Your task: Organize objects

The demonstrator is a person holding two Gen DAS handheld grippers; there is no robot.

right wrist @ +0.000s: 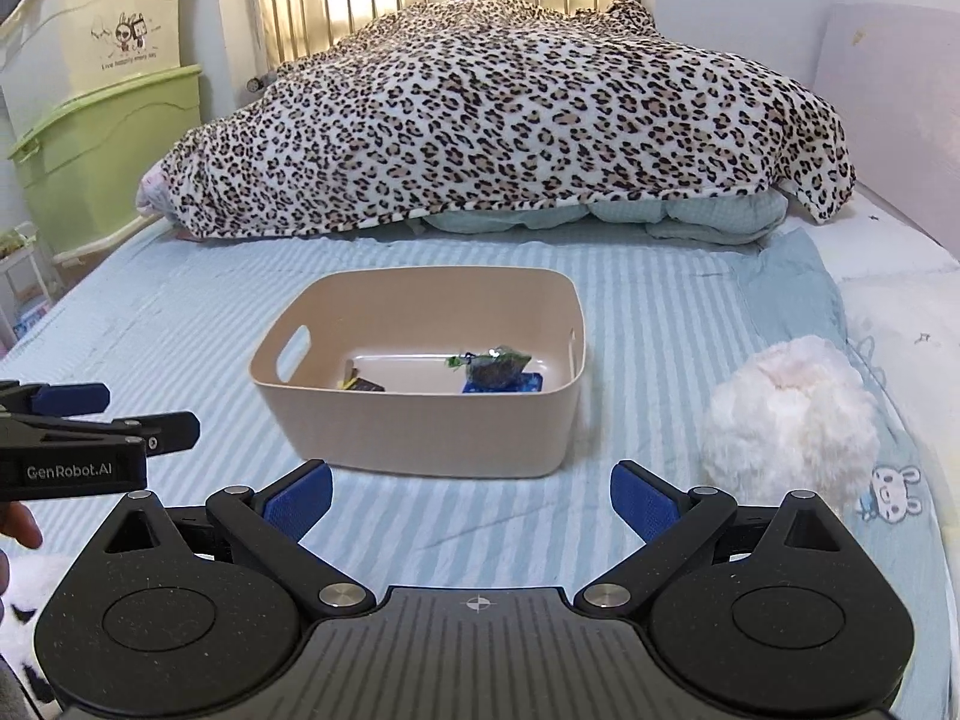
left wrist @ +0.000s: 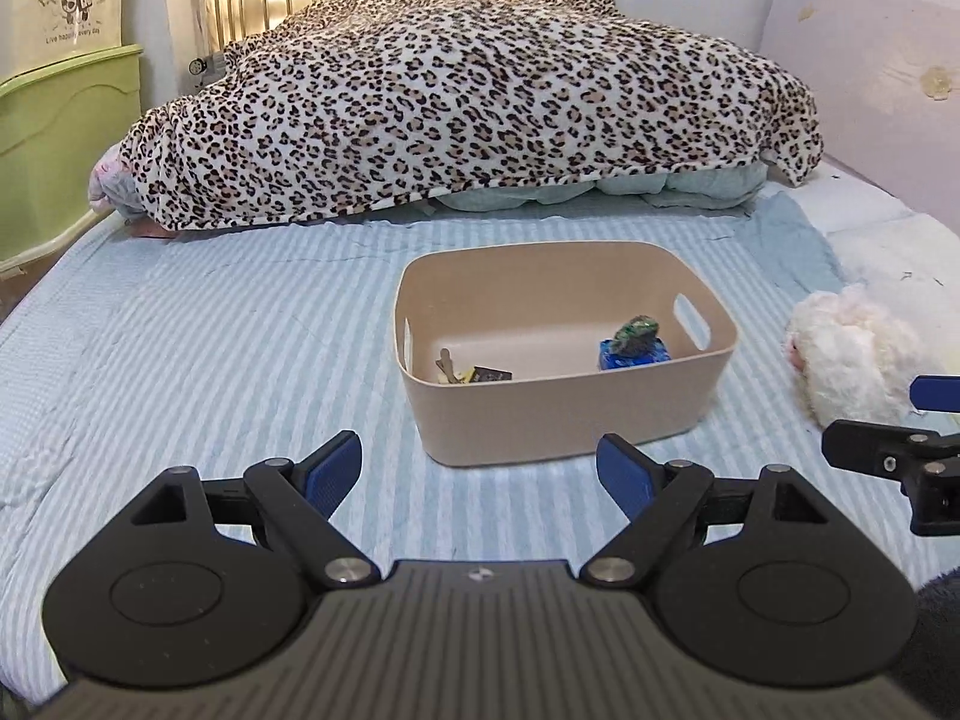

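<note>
A beige plastic bin (left wrist: 558, 414) (right wrist: 420, 426) with handle slots stands on the striped bed. It holds a blue packet (left wrist: 630, 354) (right wrist: 510, 383) with a dark green wrapped item (left wrist: 639, 333) (right wrist: 495, 366) on it, and a small dark packet (left wrist: 489, 375) (right wrist: 360, 384). My left gripper (left wrist: 480, 468) is open and empty, just before the bin. My right gripper (right wrist: 471, 495) is open and empty, also before the bin. A white fluffy toy (left wrist: 852, 354) (right wrist: 792, 414) lies right of the bin.
A leopard-print blanket (left wrist: 468, 102) (right wrist: 510, 114) is heaped over bedding behind the bin. Green and cream storage boxes (right wrist: 102, 120) stand at the left. A pale headboard (left wrist: 870, 72) lines the right side. The other gripper shows at each view's edge.
</note>
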